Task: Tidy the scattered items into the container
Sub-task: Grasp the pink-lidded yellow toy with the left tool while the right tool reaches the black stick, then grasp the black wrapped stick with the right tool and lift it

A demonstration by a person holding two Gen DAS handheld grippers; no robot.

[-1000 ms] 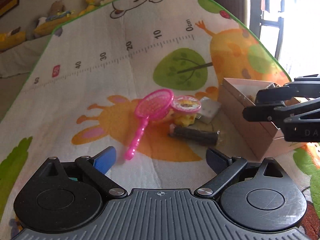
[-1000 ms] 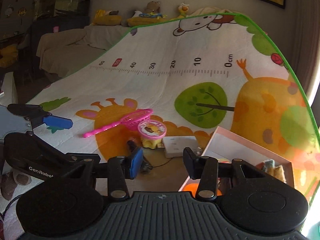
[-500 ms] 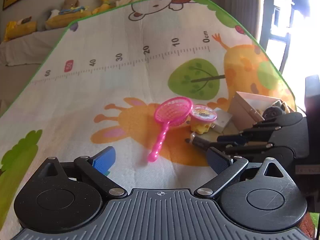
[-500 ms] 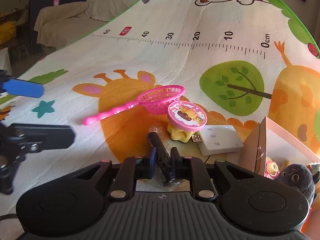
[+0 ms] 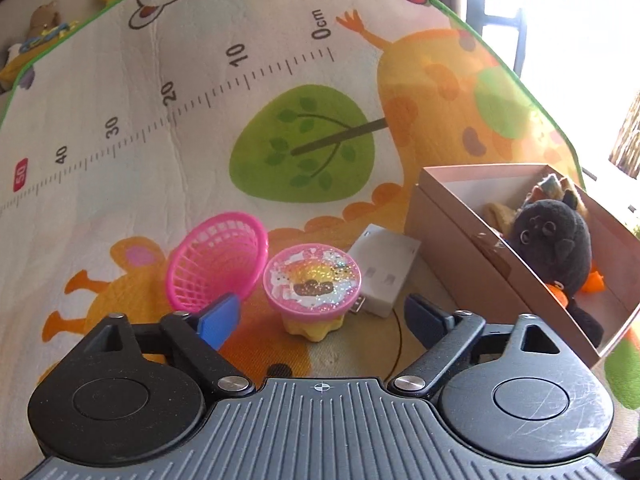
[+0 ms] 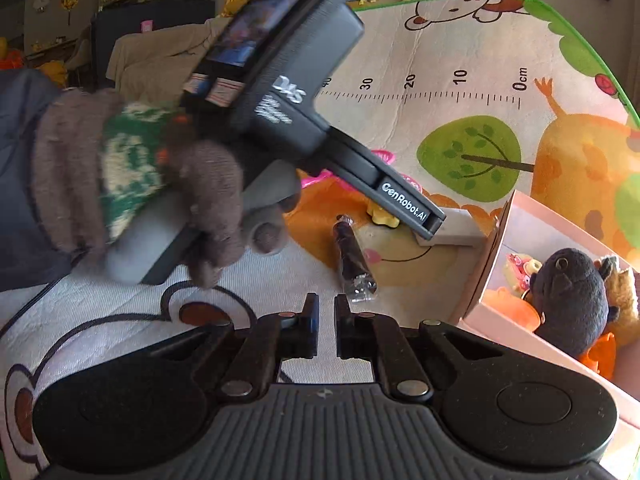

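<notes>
Nearest, the right gripper [image 6: 326, 320] is nearly closed and empty, the left gripper [image 5: 320, 316] spread wide. Just beyond, a dark wrapped stick [image 6: 354, 260], glitter-lidded cup [image 5: 312, 284], pink net [image 5: 218, 260] and white adapter [image 5: 384, 276] remain on the mat [image 5: 200, 80]. Plush toys already fill the cardboard box [image 5: 460, 240] at right.

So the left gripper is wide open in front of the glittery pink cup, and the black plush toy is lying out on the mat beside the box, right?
Not quite. The left gripper is wide open in front of the glittery pink cup, but the black plush toy is inside the pink box, not on the mat. Both wrist views show it.
</notes>
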